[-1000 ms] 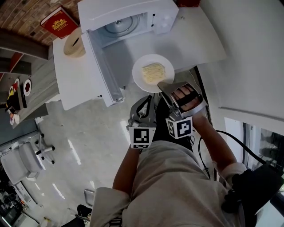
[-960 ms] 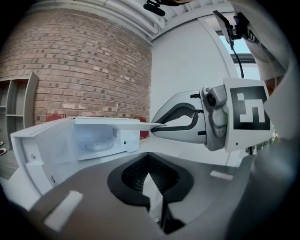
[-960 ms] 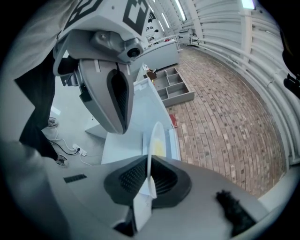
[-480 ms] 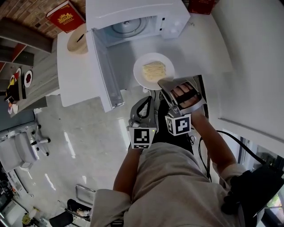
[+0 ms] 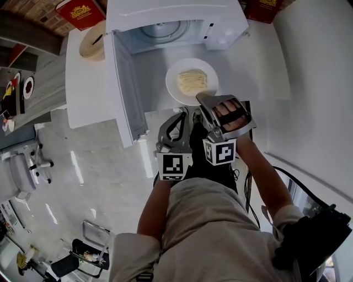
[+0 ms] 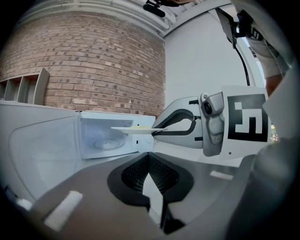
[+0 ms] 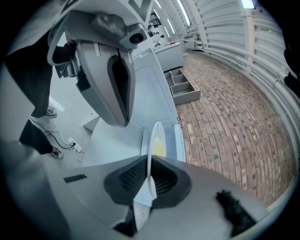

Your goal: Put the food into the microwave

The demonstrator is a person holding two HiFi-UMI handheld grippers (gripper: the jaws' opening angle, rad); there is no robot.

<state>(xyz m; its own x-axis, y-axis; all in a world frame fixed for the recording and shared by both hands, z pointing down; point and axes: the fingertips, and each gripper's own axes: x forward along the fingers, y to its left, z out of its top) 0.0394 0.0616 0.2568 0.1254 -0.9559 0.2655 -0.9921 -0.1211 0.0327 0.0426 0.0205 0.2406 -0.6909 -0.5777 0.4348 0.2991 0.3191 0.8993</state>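
Observation:
A white microwave stands on the white table with its door swung wide to the left and the glass turntable showing. My right gripper is shut on the near rim of a white plate that carries pale yellow food. The plate hangs level in front of the cavity. In the right gripper view its edge runs between my jaws. My left gripper is just left of the right one, below the plate, shut and holding nothing.
A round wooden lid and a red box sit left of the microwave, and another red box to its right. A white wall runs along the right. An office chair stands on the floor at the left.
Both grippers have moved forward toward the microwave, and the plate has travelled with the right one, closer to the open cavity.

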